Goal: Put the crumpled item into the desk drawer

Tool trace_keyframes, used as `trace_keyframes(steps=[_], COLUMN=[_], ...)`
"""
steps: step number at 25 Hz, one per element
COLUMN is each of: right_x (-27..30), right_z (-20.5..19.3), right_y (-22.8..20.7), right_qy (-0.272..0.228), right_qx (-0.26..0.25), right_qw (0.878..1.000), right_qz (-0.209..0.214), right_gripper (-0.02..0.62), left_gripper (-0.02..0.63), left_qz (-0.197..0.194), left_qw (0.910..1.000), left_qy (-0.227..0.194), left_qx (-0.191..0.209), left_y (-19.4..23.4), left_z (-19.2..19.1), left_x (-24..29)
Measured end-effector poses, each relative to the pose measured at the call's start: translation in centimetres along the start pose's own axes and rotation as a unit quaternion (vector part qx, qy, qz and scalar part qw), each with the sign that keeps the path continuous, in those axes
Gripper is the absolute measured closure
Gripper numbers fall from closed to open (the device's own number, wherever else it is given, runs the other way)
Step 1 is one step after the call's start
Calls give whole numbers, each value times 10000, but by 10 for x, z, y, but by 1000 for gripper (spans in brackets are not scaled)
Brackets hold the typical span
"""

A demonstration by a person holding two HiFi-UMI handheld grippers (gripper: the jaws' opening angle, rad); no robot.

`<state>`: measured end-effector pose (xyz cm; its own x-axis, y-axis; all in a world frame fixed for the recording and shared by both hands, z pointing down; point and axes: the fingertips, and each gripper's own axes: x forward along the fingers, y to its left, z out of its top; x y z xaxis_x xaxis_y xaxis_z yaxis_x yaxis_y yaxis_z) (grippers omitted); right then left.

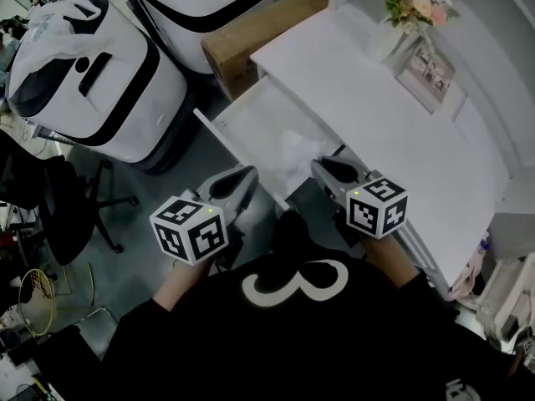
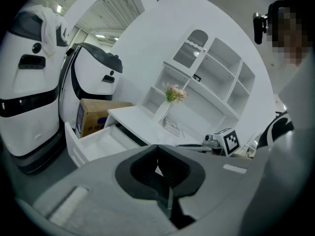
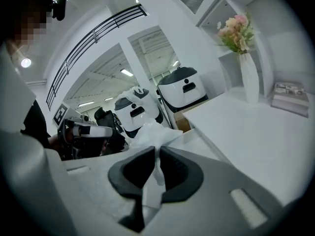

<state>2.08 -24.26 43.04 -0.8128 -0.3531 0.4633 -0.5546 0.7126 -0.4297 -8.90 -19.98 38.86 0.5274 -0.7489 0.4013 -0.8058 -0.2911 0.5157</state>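
Between the nearly closed jaws of the right gripper [image 3: 157, 150], the crumpled white paper [image 3: 153, 134] is pinched and held over the near end of the open drawer [image 1: 251, 115] of the white desk [image 1: 376, 115]. Left gripper [image 2: 158, 151]: jaws together, nothing between them, near the drawer's front. Surroundings: flower vase [image 1: 399, 15] on the desk; cardboard box [image 1: 251, 32] beyond the drawer.

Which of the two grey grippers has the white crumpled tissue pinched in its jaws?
The right gripper: its jaws are clamped on the white crumpled tissue, which sticks out past them. The left gripper has its jaws closed together on nothing.
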Motion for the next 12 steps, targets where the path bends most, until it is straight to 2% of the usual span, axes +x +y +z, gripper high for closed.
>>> trace_keyframes(steps=[12], right_x=[83], right_z=[-2], right_y=[-42], right_qy=[681], right_qx=[-239], right_qw=[9974], right_qz=[18], right_gripper=[560], left_gripper=[595], left_qz=[411], left_qw=[9984], left_qy=[51], left_qx=[-384], left_y=[60], left_z=[1], left_x=[23])
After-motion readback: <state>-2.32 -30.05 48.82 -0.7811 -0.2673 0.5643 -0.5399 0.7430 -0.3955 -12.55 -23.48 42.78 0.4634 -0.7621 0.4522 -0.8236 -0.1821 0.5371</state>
